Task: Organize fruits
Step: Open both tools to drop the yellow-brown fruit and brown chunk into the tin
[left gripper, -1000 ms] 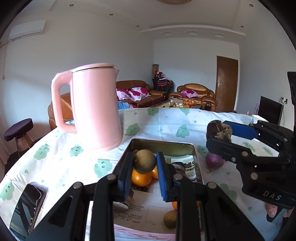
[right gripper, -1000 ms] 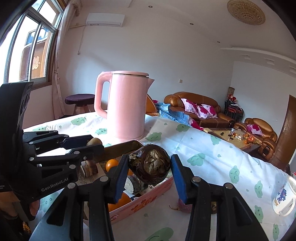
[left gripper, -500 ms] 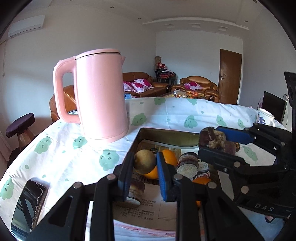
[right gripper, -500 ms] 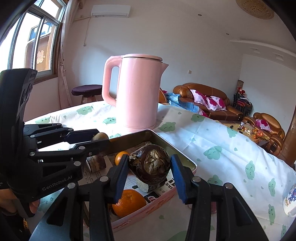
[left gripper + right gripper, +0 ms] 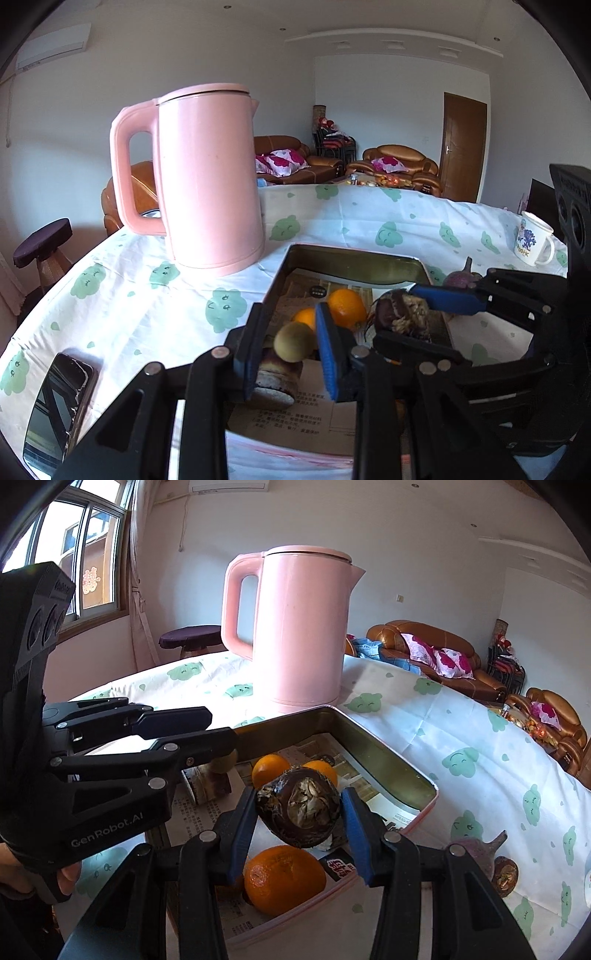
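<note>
A cloth-covered counter (image 5: 122,306) carries a paper-lined tin (image 5: 388,760). Over it, the left gripper (image 5: 288,345) is opening around a small brown fruit (image 5: 293,341), pads no longer pressing. The right gripper (image 5: 299,821) clamps a dark fruit (image 5: 299,812). Best to lower that one onto bare paper, clear of the 3 oranges (image 5: 284,878). Beyond stand 1 kettle (image 5: 207,177) and 1 mug (image 5: 532,240).

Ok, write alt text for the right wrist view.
The right gripper holds a dark, rough-skinned fruit over a paper-lined tin tray with oranges in it. The left gripper reaches in from the left; a pink kettle stands behind on a patterned tablecloth.
</note>
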